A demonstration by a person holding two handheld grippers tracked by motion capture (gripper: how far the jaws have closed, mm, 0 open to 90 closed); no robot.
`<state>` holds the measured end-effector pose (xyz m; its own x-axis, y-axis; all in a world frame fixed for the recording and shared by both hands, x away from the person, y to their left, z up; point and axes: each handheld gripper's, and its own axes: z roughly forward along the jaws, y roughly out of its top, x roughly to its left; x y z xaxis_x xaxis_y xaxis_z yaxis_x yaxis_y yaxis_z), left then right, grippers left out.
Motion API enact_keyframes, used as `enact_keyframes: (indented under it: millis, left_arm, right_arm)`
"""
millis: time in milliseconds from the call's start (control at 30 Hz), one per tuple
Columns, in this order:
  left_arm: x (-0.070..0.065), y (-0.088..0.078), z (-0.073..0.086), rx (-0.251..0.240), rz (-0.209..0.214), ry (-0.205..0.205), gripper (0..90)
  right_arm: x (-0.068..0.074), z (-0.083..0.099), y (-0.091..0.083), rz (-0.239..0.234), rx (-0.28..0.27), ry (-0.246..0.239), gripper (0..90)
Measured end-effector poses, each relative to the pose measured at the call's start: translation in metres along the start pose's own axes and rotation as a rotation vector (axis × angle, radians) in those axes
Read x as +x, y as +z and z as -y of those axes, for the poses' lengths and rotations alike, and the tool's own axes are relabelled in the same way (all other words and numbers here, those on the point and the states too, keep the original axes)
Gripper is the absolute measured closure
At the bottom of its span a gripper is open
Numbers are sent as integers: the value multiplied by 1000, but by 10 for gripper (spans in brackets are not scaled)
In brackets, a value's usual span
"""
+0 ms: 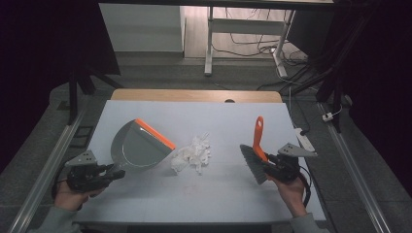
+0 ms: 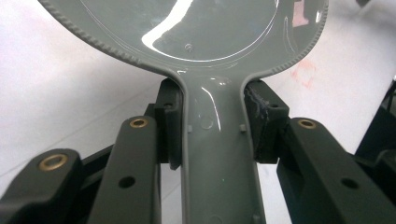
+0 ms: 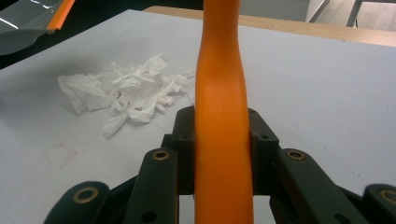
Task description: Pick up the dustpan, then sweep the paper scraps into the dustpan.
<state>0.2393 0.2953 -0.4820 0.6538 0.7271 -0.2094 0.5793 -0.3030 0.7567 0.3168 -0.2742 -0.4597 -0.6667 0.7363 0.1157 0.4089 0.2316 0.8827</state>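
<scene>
Tissue [image 1: 192, 155] is lying crumpled mid-table, between both tools. Right gripper [image 1: 273, 165] is clamping the brush [image 1: 256, 156] by its orange handle, bristles facing the tissue on its left. Left gripper [image 1: 112, 175] is gripping the dustpan [image 1: 138, 145] handle; the pan's orange lip is facing the tissue, just beside it.

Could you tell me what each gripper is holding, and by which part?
Left gripper: dustpan, by its handle. Right gripper: brush, by its orange handle.

White table [image 1: 145, 194]; crumpled tissue [image 1: 193, 154] lying mid-table.
</scene>
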Motion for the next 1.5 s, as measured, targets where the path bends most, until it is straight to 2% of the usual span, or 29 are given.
enact_keyframes:
  millis: [633,867,1267,1500]
  left_arm:
    - [-6,5,2,74,15,71,616]
    - [-9,10,0,113,35,105,615]
    - [-12,16,2,148,59,127,615]
    - [-15,21,5,185,76,131,615]
  right_arm:
    - [5,-3,6,-4,4,-7,703]
    - [6,-8,16,-6,10,-8,703]
    - [3,-24,39,6,17,11,703]
    - [4,-33,53,-1,19,14,704]
